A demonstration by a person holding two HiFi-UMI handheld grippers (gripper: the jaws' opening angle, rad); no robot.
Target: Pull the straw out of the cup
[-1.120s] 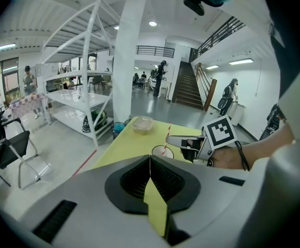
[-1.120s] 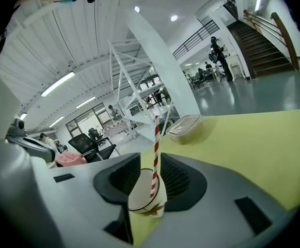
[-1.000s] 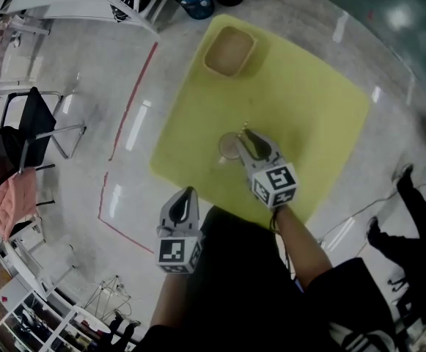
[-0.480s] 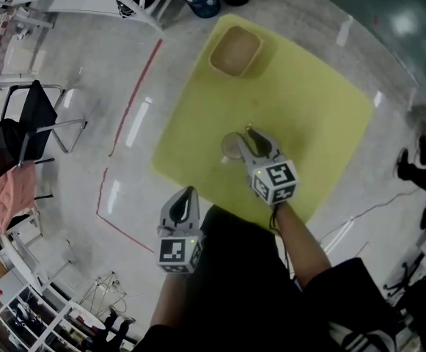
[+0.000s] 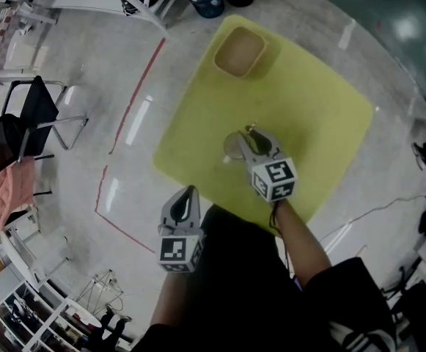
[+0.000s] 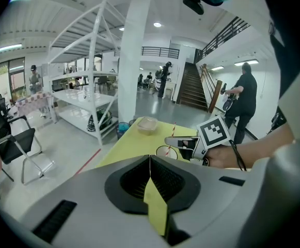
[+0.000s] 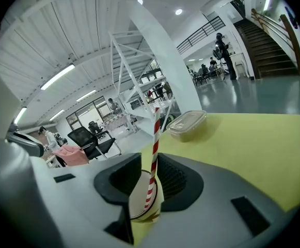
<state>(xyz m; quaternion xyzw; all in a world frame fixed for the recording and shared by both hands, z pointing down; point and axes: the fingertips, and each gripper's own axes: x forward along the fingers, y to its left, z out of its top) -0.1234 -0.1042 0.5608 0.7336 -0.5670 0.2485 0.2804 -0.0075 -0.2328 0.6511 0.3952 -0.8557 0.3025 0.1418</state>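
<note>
Now, yellow table (image 5: 308, 108): it fills the middle of the head view. It sits slightly differently in that view than a second ago, which we read as our head shifting, not the table moving.
Left gripper (image 5: 188, 196): we hold it off the table's near edge, well apart from the cup (image 5: 232, 147). Its jaws are pressed together on nothing, and it sits where it did a second ago.
Right gripper (image 5: 251, 139): we keep it over the cup, in the same place as before. What is new is that its jaws, which stood wide apart, are closing with the straw (image 7: 154, 154) standing between them.
Shallow container (image 5: 238, 52): it rests near the table's far corner, well apart from the cup and untouched.
Cup: it stands upright on the table just under the right jaws and has not moved.
Straw: red-and-white striped, it stands in the cup, leaning a little, with its upper part rising through the gap between the jaws. As far as the right gripper view shows, neither pad presses on it yet.
Meaning for the task: we judge the approach finished and the grasp only just begun. The pull has not started.
Next: the jaws need to finish pinching the straw above the rim, then lift along its length. Nothing steadies the cup, so it may tip or ride up if the straw drags.
</note>
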